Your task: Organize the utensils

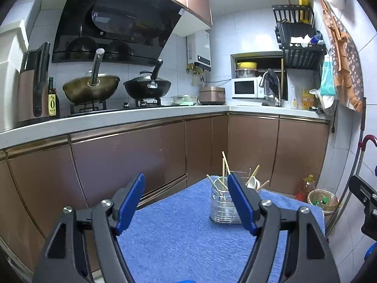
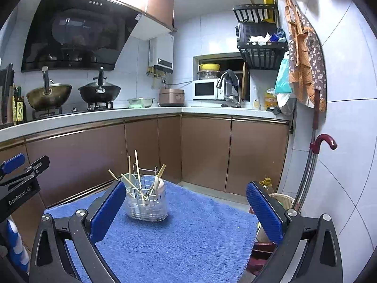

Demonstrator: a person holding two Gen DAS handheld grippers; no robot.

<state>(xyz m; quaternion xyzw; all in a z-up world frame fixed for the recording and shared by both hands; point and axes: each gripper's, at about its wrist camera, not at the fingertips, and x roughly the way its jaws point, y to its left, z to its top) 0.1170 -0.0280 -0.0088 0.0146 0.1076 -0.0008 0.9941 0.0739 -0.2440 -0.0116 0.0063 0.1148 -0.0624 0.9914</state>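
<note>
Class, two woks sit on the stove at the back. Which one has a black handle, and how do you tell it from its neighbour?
The black wok on the right burner, nearer the rice cooker. Its neighbour, the brass-coloured wok on the left, has a silvery metal handle.

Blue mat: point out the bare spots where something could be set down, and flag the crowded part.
The blue mat is bare in front of the utensil holder, toward the grippers, and to its right, out to the mat's edge. The crowded part is the far corner, where the holder stands with chopsticks sticking up and outward.

Chopsticks [image 2: 136, 165] upright in wire holder [image 2: 147, 202]
</note>
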